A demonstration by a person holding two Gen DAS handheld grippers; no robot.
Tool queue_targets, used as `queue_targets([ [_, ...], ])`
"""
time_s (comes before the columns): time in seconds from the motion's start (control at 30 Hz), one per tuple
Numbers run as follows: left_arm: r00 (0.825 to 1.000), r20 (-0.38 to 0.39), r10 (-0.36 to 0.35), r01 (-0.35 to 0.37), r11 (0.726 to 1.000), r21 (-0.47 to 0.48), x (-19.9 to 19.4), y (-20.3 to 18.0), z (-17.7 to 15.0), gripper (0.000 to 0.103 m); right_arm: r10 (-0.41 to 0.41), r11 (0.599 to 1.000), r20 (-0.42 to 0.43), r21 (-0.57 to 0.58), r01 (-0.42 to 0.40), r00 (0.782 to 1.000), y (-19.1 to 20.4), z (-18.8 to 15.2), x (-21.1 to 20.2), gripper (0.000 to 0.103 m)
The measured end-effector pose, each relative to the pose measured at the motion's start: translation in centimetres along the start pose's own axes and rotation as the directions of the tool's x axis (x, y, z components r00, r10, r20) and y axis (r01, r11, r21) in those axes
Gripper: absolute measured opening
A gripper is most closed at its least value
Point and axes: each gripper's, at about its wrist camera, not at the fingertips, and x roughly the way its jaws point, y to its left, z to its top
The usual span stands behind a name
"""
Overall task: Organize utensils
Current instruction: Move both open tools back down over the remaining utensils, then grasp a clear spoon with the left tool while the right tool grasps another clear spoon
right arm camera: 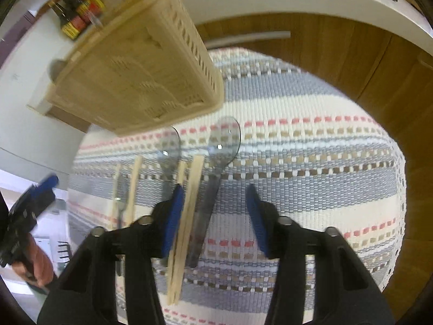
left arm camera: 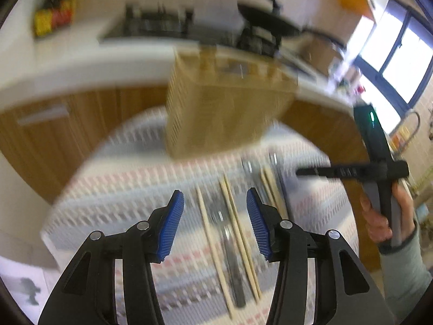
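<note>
A beige slotted utensil holder (left arm camera: 219,108) stands at the far side of a striped woven mat (left arm camera: 108,189); it also shows in the right wrist view (right arm camera: 135,67). Wooden chopsticks (left arm camera: 238,227) and grey plastic utensils lie on the mat. My left gripper (left arm camera: 215,222) is open above the chopsticks, the view blurred. My right gripper (right arm camera: 215,219) is open and empty over the mat (right arm camera: 311,162), with a chopstick pair (right arm camera: 186,216) and a clear grey spoon (right arm camera: 216,168) between its fingers. A second spoon (right arm camera: 169,157) and more chopsticks (right arm camera: 132,187) lie to the left.
A white counter (left arm camera: 67,65) with wooden cabinet fronts (right arm camera: 338,54) runs behind the mat. Sauce bottles (right arm camera: 75,13) stand on the counter near the holder. A stove with a black pan (left arm camera: 265,19) is further back. The right gripper's body (left arm camera: 379,168) shows at right.
</note>
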Motion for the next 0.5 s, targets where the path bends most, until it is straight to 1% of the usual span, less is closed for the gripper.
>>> queue_targets([
  [0.03, 0.999, -0.045, -0.018, 0.018, 1.0, -0.004, 0.9, 0.1, -0.4, 0.038, 0.002, 1.0, -0.013, 0.006, -0.001, 1.0, 0.0, 0.0, 0.4, 0.034],
  [0.1, 0.992, -0.123, -0.03, 0.029, 1.0, -0.002, 2.4, 0.1, -1.4, 0.037, -0.001, 1.0, -0.025, 0.027, 0.002, 1.0, 0.0, 0.1, 1.1, 0.032],
  [0.2, 0.982, -0.184, -0.044, 0.048, 0.999, 0.019, 3.9, -0.4, -2.4, 0.034, -0.017, 0.999, -0.021, 0.037, 0.017, 1.0, 0.2, 0.6, 1.4, 0.031],
  [0.33, 0.975, -0.221, -0.023, 0.036, 0.998, 0.056, 5.0, -1.5, -3.0, 0.032, -0.053, 0.998, -0.037, 0.036, 0.054, 0.998, 0.9, 1.0, 2.1, 0.031],
  [0.4, 0.972, -0.233, 0.018, 0.0, 0.997, 0.077, 5.5, -1.8, -3.1, 0.032, -0.064, 0.997, -0.05, 0.038, 0.066, 0.997, 1.3, 1.2, 2.6, 0.031],
  [0.43, 0.971, -0.237, 0.041, -0.02, 0.996, 0.089, 5.8, -2.0, -3.2, 0.032, -0.078, 0.996, -0.054, 0.033, 0.079, 0.996, 1.4, 1.2, 2.9, 0.027],
  [0.5, 0.967, -0.246, 0.062, -0.039, 0.994, 0.099, 6.2, -2.2, -3.2, 0.032, -0.097, 0.995, -0.054, 0.027, 0.099, 0.994, 1.5, 1.6, 3.6, 0.026],
])
